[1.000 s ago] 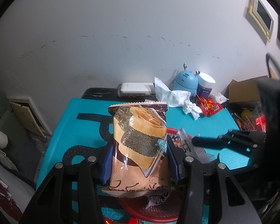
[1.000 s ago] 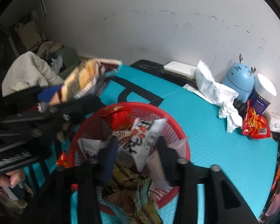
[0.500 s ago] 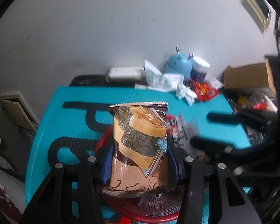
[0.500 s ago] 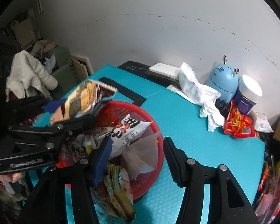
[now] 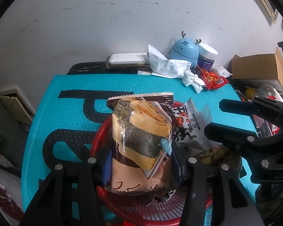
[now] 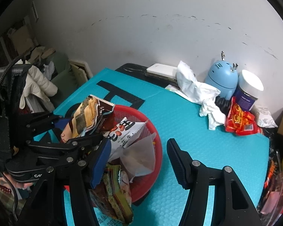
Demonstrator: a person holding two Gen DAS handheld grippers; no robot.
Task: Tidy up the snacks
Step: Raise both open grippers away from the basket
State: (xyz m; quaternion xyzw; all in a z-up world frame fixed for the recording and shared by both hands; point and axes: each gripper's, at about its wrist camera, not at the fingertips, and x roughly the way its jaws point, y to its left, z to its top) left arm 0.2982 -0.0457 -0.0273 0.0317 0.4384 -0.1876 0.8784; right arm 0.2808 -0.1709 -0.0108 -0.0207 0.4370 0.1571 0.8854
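The left gripper [image 5: 141, 166] has its jaws clamped on the lower half of a seaweed-roll snack packet [image 5: 141, 141], which stands upright between them, long axis running away from the jaws, its serrated top edge farthest out. Directly below and beyond the jaws sits the red basket [image 5: 160, 214] on the teal surface [image 5: 69, 116], so the packet hangs over the basket's near-left part; the drop looks short, though how high it hangs above the contents is hard to judge. To the right of the held packet, a white peanut packet [image 5: 186, 128] already leans inside the basket. Farther right, the right gripper [image 6: 137, 162] has its jaws parted and empty, its left jaw over the basket's rim and its right jaw over bare surface. The held packet hides much of the basket's inside, and the basket's near edge is cut off.
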